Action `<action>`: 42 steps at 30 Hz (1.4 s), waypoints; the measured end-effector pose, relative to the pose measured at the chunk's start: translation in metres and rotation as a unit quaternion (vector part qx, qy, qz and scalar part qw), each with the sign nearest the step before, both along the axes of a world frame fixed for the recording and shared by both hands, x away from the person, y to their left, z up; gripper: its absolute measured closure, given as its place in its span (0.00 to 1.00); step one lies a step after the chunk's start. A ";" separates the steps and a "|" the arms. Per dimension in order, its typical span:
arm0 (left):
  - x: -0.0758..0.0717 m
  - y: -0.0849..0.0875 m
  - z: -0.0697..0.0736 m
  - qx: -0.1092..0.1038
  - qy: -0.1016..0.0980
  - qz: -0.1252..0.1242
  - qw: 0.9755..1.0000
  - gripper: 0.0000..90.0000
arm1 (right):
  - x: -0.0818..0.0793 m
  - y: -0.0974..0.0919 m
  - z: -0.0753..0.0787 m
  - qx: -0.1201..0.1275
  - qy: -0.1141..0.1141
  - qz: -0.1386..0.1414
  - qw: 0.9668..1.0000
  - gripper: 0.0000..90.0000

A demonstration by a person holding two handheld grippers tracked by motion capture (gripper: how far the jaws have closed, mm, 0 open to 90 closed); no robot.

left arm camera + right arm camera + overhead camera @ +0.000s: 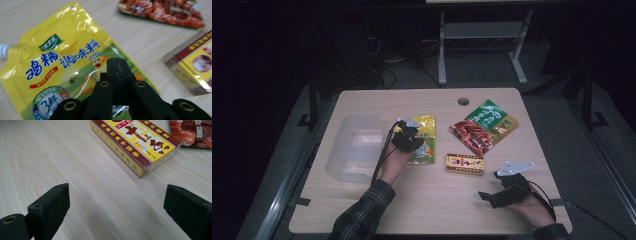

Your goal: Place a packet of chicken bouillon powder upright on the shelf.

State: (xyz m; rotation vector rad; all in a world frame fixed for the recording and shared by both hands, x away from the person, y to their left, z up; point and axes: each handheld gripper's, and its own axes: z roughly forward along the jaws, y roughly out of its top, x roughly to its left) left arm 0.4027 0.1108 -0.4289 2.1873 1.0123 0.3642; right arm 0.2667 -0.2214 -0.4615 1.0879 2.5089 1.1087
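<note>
A yellow seasoning pouch (426,131) with blue lettering lies left of the table's middle. My left gripper (407,137) sits over its left part. In the left gripper view the jaws (117,62) are pressed together, with the glossy face of the pouch (57,55) pinched at their tips. A red and yellow box (465,164) lies flat in the middle. My right gripper (492,187) rests near the front right edge, open. In the right gripper view its jaws (117,207) stand wide over bare wood, short of the box (135,140).
A clear plastic container (354,145) stands at the left of the table. A red snack bag (472,135) and a green bag (492,117) lie at the back right. A cable hole (463,101) is near the far edge. Beyond the table stands a desk frame.
</note>
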 end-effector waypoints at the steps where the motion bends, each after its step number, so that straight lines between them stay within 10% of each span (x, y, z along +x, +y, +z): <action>1: 0.001 0.001 -0.001 0.006 -0.001 0.002 1.000 1.00 | 0.000 0.000 0.000 0.000 0.000 0.000 1.000 0.07; 15: 0.015 0.004 -0.018 0.031 0.010 0.043 0.999 1.00 | 0.001 0.000 0.000 -0.001 0.000 -0.002 1.000 0.09; 42: -0.040 0.002 -0.016 0.022 0.042 -0.035 0.998 1.00 | 0.008 0.007 0.015 0.012 -0.004 0.004 1.000 0.19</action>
